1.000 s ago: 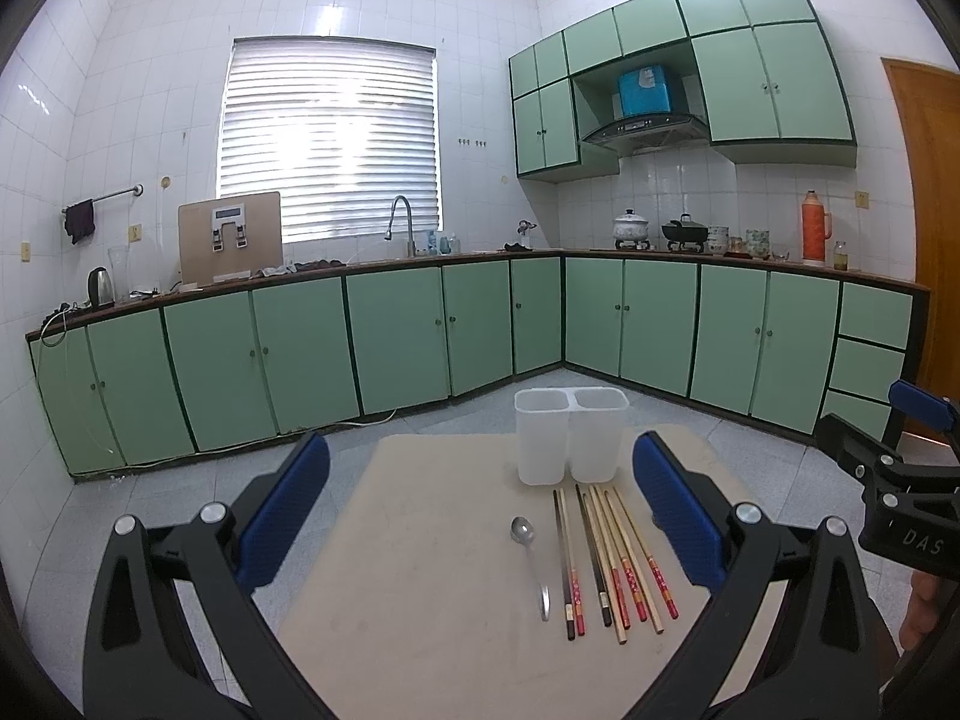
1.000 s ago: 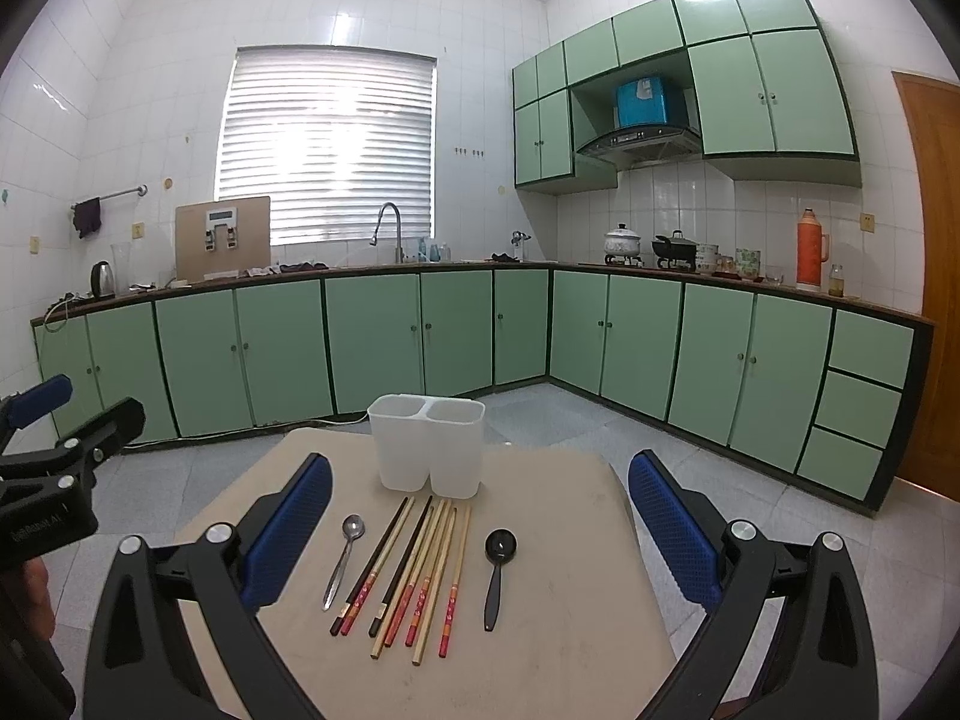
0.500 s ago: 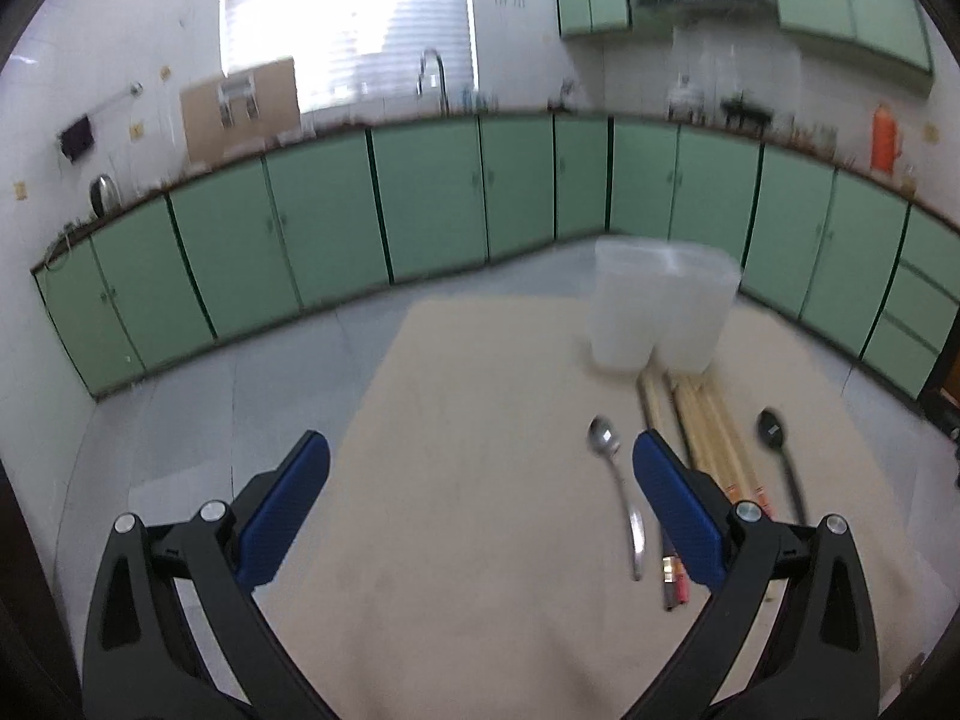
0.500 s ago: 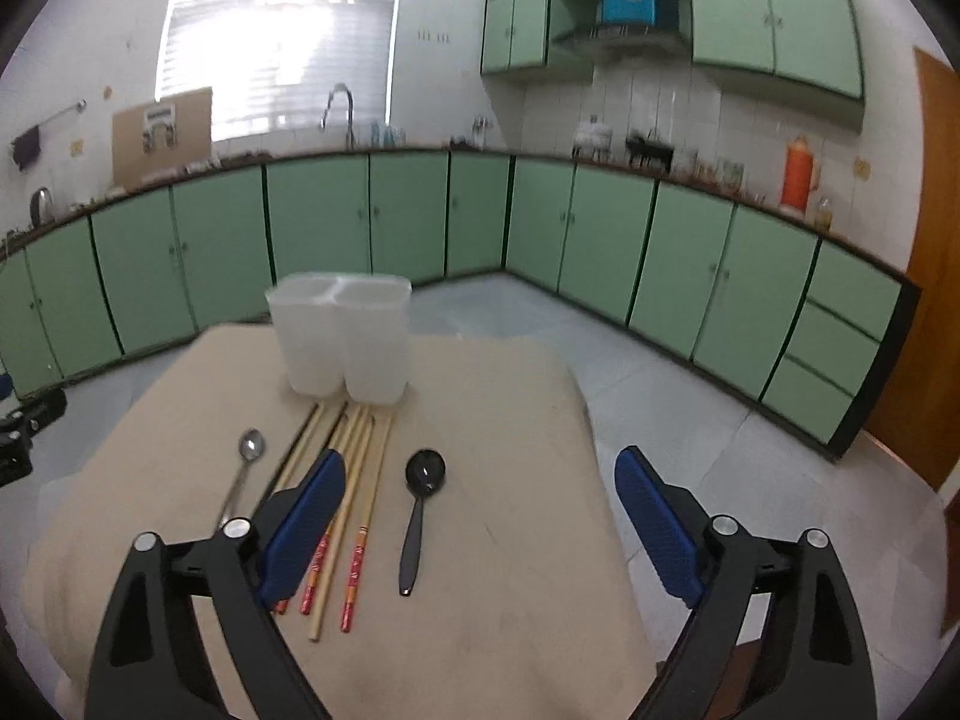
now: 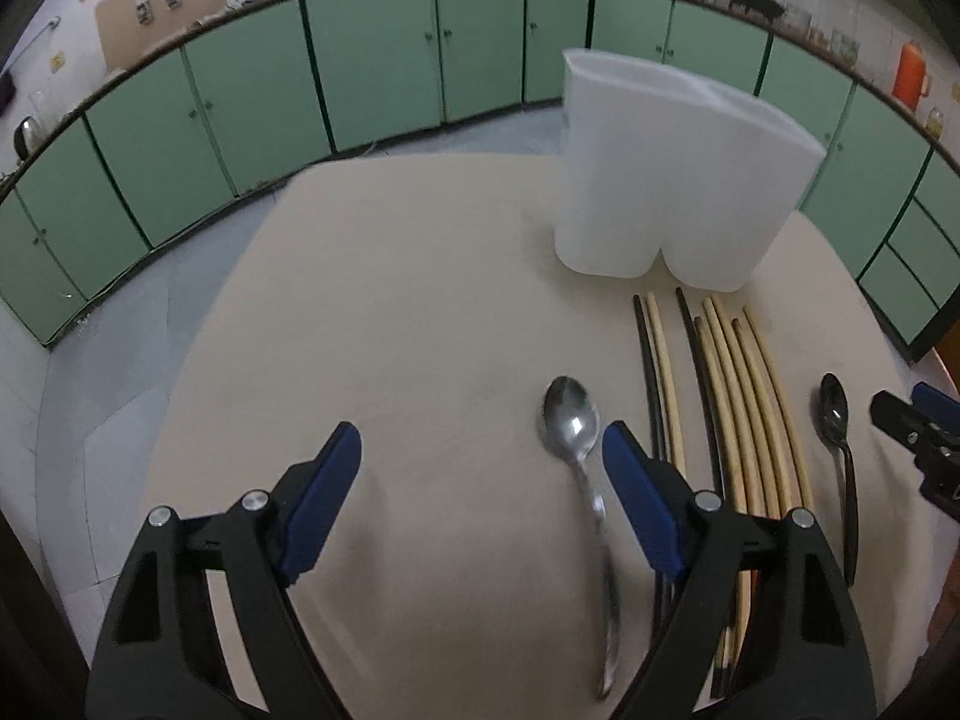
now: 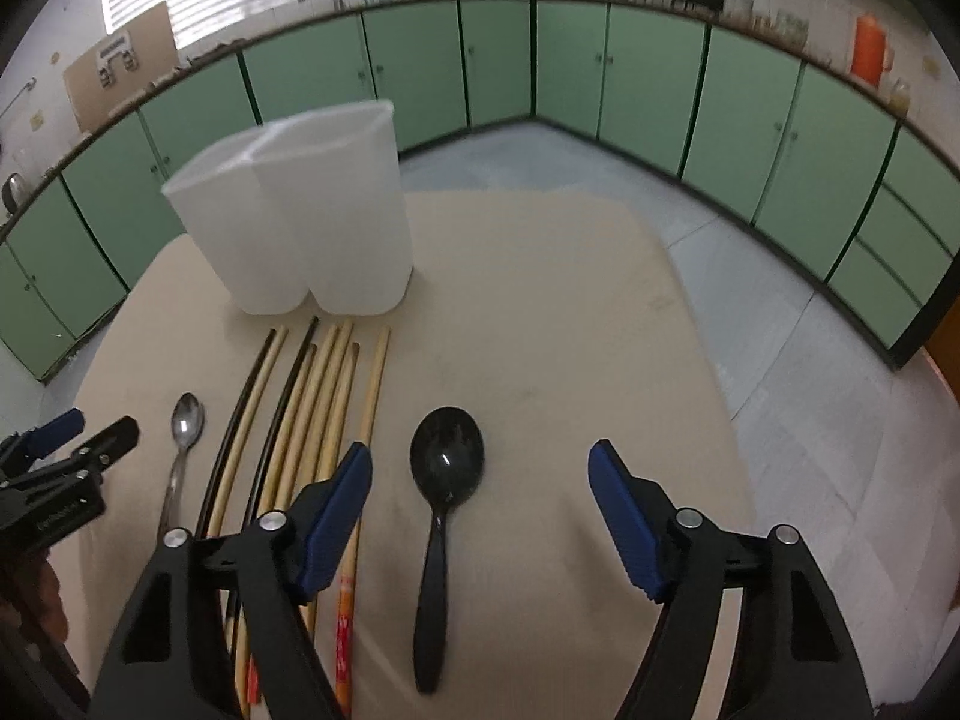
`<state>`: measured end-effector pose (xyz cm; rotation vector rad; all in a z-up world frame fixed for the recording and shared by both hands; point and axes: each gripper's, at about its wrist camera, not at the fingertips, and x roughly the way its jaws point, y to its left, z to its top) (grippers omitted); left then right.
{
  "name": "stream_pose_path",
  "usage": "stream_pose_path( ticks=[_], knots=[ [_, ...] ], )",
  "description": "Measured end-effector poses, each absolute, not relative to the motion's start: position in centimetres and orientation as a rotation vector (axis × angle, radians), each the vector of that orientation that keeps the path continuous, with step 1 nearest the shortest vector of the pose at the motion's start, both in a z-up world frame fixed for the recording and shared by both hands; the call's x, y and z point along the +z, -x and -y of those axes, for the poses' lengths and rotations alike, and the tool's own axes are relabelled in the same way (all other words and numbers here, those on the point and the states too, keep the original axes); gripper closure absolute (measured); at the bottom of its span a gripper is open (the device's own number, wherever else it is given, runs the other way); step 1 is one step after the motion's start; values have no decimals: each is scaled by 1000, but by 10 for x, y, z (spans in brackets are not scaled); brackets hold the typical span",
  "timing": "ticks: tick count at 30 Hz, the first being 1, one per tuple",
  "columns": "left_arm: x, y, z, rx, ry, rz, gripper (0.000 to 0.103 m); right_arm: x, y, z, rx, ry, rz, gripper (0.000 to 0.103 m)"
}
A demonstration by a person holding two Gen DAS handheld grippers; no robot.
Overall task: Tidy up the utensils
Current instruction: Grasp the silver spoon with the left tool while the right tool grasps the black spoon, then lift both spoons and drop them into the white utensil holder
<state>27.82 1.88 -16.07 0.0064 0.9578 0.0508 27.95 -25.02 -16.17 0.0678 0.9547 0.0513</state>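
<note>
A white two-compartment utensil holder [image 5: 678, 180] [image 6: 300, 222] stands upright at the far side of a beige table [image 5: 420, 330] [image 6: 540, 312]. In front of it lie several chopsticks [image 5: 732, 408] [image 6: 318, 402], a metal spoon [image 5: 579, 468] [image 6: 183, 438] on their left and a black spoon [image 5: 837, 444] [image 6: 444, 492] on their right. My left gripper [image 5: 480, 474] is open and empty, low over the table, its right finger beside the metal spoon. My right gripper [image 6: 480, 480] is open and empty, with the black spoon between its fingers' line.
Green floor cabinets [image 5: 360, 60] [image 6: 630, 72] run along the walls behind the table. The table's right edge [image 6: 708, 330] drops to a grey tiled floor. Each gripper shows at the edge of the other's view, the right gripper [image 5: 918, 438] and the left gripper [image 6: 60, 468].
Both grippers have tilted down and come closer to the table and utensils. The left now hangs near the metal spoon, the right over the black spoon. Both stay open.
</note>
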Motion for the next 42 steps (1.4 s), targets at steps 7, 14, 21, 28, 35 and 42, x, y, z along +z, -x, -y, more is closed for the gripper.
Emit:
stream_pose_path(
  ticks=[7, 14, 21, 28, 35, 42],
  knots=[
    [-177, -302, -2, 74, -38, -1031, 23, -179, -303, 245, 44, -72, -1028, 33],
    [-187, -316, 4, 51, -21, -1083, 29, -189, -312, 246, 38, -76, -1065, 35],
    [-183, -326, -3, 34, 19, -1083, 50, -194, -320, 248, 26, -69, -1084, 40],
    [-185, -322, 14, 8, 25, -1080, 76, -191, -321, 245, 14, -59, -1085, 44],
    [-179, -307, 24, -64, 51, -1007, 77, -190, -314, 242, 60, -37, -1045, 68],
    [-154, -268, 21, -152, 77, -756, 77, -165, -284, 249, 162, -67, -796, 69]
  ],
)
